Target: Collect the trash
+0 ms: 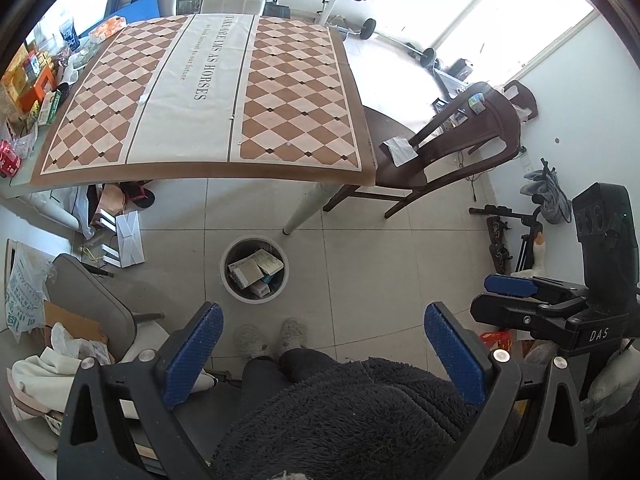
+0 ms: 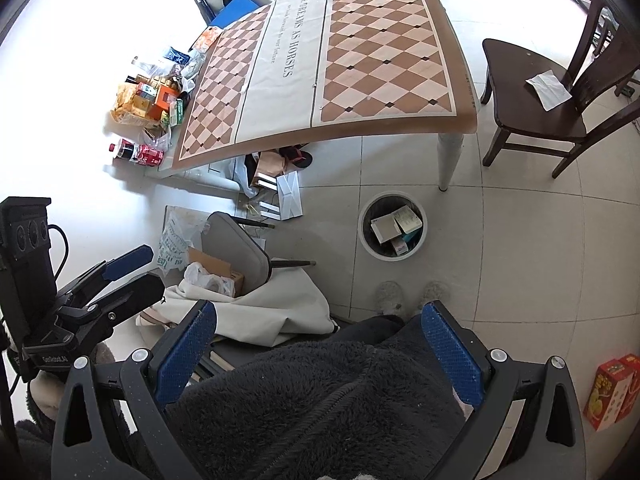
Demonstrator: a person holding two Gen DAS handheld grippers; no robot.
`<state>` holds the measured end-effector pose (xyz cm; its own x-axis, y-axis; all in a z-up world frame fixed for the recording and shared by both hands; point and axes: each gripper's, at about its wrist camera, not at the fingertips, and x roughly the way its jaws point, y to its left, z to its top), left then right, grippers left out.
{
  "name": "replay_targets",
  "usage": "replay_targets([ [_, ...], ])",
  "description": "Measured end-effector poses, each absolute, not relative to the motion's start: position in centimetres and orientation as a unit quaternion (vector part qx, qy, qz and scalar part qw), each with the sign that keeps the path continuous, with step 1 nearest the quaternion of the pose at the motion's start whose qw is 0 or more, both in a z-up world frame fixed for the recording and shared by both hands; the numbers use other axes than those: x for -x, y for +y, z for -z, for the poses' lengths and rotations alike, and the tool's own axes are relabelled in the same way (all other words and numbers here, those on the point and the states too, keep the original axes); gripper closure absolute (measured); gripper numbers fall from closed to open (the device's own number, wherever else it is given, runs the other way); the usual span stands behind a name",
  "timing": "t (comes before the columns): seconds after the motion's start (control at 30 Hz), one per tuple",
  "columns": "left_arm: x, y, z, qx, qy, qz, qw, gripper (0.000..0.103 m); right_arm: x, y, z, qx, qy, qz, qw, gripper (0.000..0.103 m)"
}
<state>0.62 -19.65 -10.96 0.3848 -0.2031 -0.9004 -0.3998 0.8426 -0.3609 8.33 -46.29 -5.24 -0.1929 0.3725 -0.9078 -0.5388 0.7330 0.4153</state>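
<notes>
A round white trash bin (image 1: 228,280) stands on the tiled floor in front of the table; it holds several boxes and cartons (image 1: 256,270). It also shows in the right wrist view (image 2: 366,240). My left gripper (image 1: 323,326) is open and empty, held high above my lap and slippers. My right gripper (image 2: 318,326) is open and empty too, beside the left one; it shows side-on in the left wrist view (image 1: 516,292). Boxes, packets and a cola bottle (image 2: 136,152) lie along the table's left edge (image 1: 36,92).
The table (image 1: 208,92) carries a checkered cloth. A dark wooden chair (image 1: 440,148) with a white paper on its seat stands to the right. A grey chair (image 1: 96,308), bags and cardboard lie at the left. A red box (image 2: 612,392) sits on the floor at the right.
</notes>
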Motion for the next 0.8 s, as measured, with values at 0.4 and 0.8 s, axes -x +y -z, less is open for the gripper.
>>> replay_targets([
  [0.4, -0.62, -19.81, 11.21, 0.279, 0.554, -0.062, 0.782, 0.0, -8.26, -46.31, 5.35, 0.065, 0.689, -0.356, 0.628, 0.0],
  [0.8, -0.7, -19.99, 11.58, 0.277, 0.557, -0.061, 0.781, 0.0, -7.65, -46.48, 6.03, 0.069, 0.694, -0.35, 0.626, 0.0],
])
